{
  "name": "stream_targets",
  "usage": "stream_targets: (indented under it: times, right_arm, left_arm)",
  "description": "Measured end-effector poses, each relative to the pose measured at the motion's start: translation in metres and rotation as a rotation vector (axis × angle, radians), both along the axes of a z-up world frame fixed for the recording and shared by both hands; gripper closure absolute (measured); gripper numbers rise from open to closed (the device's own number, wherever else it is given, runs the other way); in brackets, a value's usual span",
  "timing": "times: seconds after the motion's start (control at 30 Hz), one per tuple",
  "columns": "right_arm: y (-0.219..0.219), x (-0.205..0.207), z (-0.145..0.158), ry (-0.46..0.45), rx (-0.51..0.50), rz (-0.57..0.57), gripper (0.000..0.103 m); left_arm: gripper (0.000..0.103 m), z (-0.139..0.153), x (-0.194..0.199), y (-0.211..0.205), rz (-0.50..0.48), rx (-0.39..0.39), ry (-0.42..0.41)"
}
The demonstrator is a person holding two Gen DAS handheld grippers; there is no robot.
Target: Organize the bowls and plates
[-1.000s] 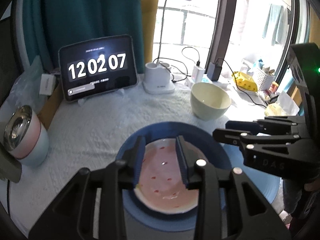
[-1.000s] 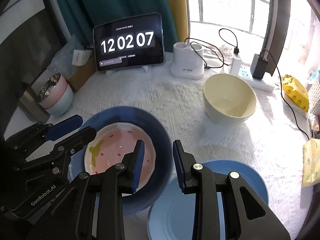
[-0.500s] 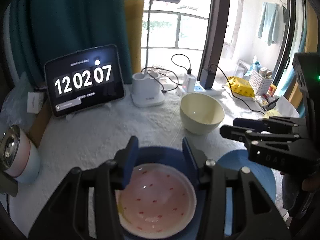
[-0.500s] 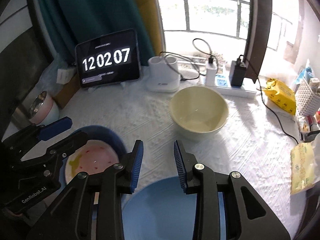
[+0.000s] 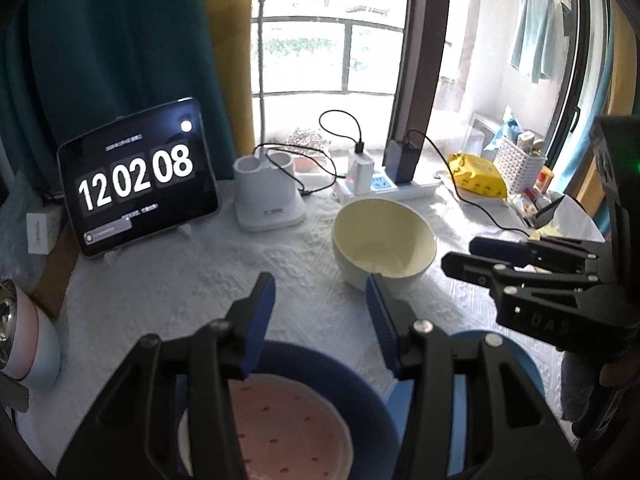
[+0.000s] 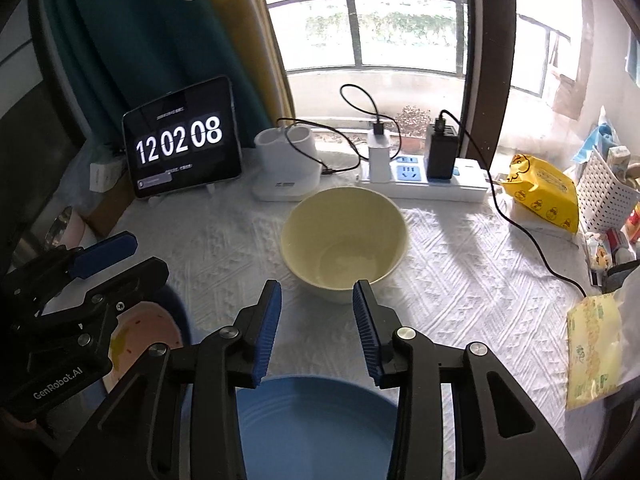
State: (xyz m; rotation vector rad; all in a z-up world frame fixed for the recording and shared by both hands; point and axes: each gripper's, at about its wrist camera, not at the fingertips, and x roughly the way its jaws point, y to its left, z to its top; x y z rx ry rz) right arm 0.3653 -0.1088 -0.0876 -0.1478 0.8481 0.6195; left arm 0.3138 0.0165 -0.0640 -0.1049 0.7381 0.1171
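The left gripper (image 5: 320,294) hangs above the table with its two blue-padded fingers spread wide apart, holding nothing. Directly beneath it sits a pink plate (image 5: 288,432) with small red spots, nested inside a dark blue bowl (image 5: 320,364). The right gripper (image 6: 316,304) is beside it, its fingers also parted and empty, poised over a light blue plate (image 6: 312,420) that lies flat on the white textured tablecloth (image 6: 460,280).

The landmark here is a cream bowl (image 6: 344,240), standing upright and empty near the middle of the table. Both grippers point toward it from the near side without touching it. The light blue plate is just in front of the cream bowl, and the dark blue bowl with the pink plate is in front of it and to its left.

Behind the cream bowl and to its left, a tablet (image 6: 182,152) leans upright, showing 12 02 08. Directly behind the bowl is a white lamp base (image 6: 286,168), and behind it to the right a white power strip (image 6: 436,184) with chargers plugged in. Further right of the bowl lies a yellow packet (image 6: 544,192). Far to the bowl's left, at the table's edge, stands a pink and white cup (image 5: 24,344) with a metal lining.
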Motion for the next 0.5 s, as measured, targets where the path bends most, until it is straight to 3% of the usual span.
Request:
stream_targets:
  times: [0.5]
  right_arm:
    - [-0.027, 0.038, -0.006, 0.008, 0.027, -0.040, 0.063]
  left_arm:
    - [0.054, -0.004, 0.040, -0.021, -0.008, 0.009, 0.015]
